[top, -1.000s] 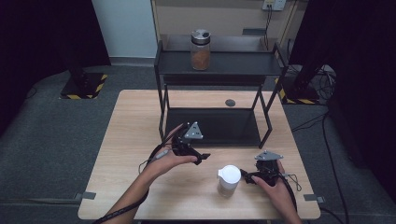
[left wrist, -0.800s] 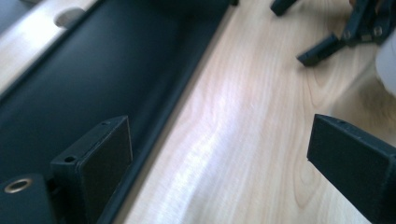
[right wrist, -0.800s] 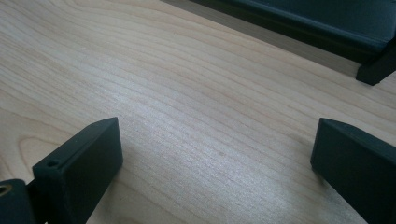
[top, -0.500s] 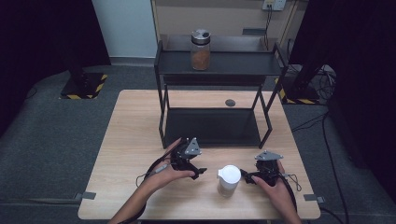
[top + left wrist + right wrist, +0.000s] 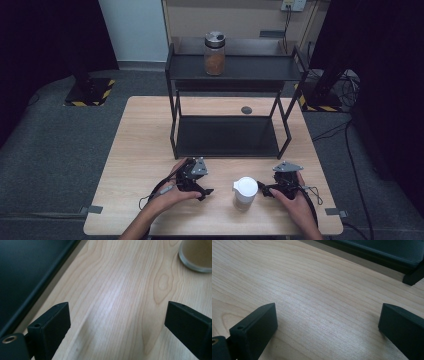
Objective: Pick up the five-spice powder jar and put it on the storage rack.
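Jaws of both the left gripper (image 5: 199,189) and right gripper (image 5: 270,190) stood apart, holding nothing. Between them the white-lidded jar (image 5: 245,192) sat on the table (image 5: 145,130), seemingly untouched; grasping remained.

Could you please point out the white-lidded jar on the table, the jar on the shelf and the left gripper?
White-lidded jar (image 5: 245,187), high view, on its lid.
Shelf jar (image 5: 214,59), high view, on its glass body.
Left gripper (image 5: 205,192), high view, between its jaws.

Two black fingers (image 5: 254,330) spread wide, nothing between, bare wooden table (image 5: 317,290), dark shelf base (image 5: 387,252) beyond
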Demonstrator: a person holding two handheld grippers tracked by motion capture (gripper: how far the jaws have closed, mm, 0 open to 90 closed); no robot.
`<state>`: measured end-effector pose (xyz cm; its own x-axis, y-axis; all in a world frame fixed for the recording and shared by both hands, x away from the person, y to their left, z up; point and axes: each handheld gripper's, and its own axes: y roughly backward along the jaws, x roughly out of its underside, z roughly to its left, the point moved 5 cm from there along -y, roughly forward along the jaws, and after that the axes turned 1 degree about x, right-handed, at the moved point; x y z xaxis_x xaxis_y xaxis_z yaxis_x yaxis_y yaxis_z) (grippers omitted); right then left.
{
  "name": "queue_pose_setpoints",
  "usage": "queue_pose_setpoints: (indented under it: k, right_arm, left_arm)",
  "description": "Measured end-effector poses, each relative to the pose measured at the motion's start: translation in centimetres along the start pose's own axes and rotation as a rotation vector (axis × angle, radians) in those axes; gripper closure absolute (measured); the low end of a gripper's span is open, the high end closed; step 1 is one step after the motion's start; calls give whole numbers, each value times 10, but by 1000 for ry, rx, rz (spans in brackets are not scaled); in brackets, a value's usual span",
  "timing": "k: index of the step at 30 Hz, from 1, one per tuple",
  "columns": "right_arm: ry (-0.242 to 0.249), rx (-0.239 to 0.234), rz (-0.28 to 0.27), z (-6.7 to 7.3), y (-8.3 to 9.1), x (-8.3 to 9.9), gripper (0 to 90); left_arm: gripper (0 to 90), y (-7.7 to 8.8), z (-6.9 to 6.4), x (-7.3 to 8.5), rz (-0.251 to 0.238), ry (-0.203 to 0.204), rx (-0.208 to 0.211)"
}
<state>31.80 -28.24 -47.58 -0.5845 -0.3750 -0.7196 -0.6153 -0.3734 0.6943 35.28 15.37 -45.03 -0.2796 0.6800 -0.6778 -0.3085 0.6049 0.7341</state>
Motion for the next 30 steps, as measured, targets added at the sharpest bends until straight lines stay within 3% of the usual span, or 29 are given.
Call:
queue_pose_setpoints:
  k: [10, 30]
  right_arm:
    - [0, 0, 0, 0, 0, 0, 28]
    - [-1, 1, 0, 0, 0, 0, 28]
  left_arm:
    - [51, 2, -1, 25, 6, 50, 7]
    - [52, 37, 3, 68, -41, 144, -46]
